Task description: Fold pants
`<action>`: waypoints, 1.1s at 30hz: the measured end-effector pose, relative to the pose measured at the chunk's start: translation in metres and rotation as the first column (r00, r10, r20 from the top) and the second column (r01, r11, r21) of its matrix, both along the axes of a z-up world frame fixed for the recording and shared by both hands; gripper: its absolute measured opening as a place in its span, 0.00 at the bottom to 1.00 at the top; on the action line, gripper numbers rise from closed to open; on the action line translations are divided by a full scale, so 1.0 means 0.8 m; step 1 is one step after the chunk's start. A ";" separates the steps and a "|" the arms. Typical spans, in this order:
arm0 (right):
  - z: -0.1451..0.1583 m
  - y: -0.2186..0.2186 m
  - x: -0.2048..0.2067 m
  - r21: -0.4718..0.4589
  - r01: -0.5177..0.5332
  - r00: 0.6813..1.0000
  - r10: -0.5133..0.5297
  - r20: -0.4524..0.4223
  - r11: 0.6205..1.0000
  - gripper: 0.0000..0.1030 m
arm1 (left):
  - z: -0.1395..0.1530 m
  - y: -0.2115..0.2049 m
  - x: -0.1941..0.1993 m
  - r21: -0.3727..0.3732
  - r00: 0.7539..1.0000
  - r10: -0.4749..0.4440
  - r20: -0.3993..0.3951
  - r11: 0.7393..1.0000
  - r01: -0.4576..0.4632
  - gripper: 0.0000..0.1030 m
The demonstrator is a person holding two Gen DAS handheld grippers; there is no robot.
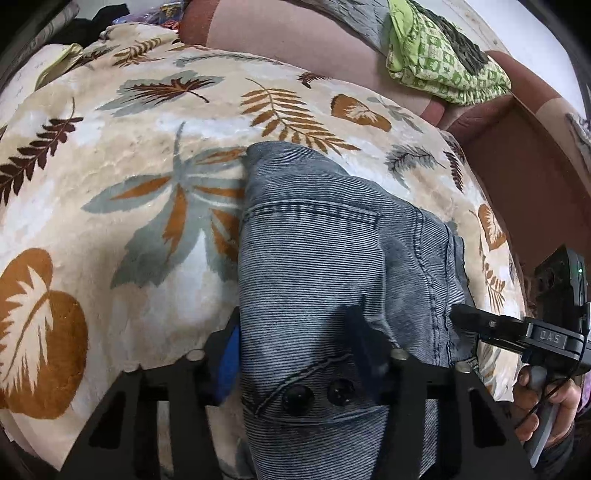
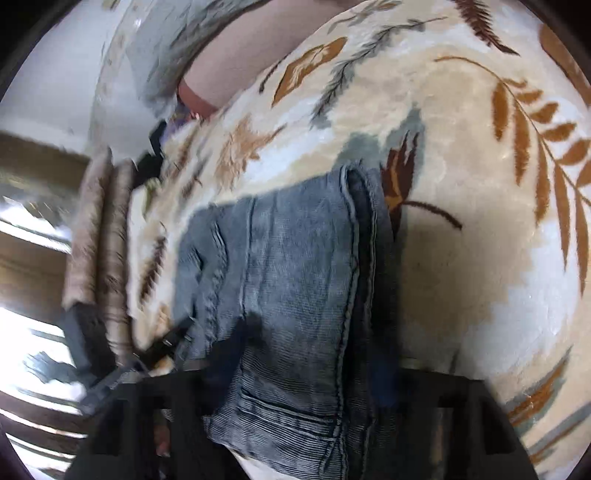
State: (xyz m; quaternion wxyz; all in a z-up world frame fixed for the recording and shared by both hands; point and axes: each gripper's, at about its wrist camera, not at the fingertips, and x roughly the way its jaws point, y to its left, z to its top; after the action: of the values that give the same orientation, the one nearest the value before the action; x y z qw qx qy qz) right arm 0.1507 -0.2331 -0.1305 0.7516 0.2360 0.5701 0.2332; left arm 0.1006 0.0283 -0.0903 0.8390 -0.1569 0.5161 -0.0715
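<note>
Folded grey-blue denim pants [image 1: 332,251] lie on a cream blanket with a leaf pattern [image 1: 110,166]. Their waist end, with two dark buttons [image 1: 297,397], is bunched between the fingers of my left gripper [image 1: 297,317], which is shut on the cloth. The right gripper [image 1: 465,317] meets the pants' right edge, with a person's hand [image 1: 554,406] behind it. In the blurred right wrist view, the pants [image 2: 295,258] run up between the fingers of my right gripper [image 2: 321,332], which is shut on a seamed fold. The left gripper [image 2: 162,345] shows dimly at the pants' left edge.
A pink-brown sofa backrest [image 1: 295,33] rises behind the blanket, with a green patterned cloth [image 1: 443,62] draped on it. A brown sofa arm [image 1: 524,166] bounds the right side. Dark clothes [image 1: 96,26] lie at the far left. Bare blanket [image 2: 480,240] spreads right of the pants.
</note>
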 end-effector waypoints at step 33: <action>0.041 0.060 0.057 -0.032 -0.026 0.996 0.028 0.087 0.999 0.13 | 0.039 0.064 0.051 0.245 0.996 0.018 0.093 0.969 -0.040 0.39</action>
State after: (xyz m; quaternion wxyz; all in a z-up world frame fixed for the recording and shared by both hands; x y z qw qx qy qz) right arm 0.1963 -0.1850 -0.0974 0.7761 0.2064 0.5433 0.2447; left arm 0.1417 0.0794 -0.0592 0.8753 -0.0556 0.4804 -0.0015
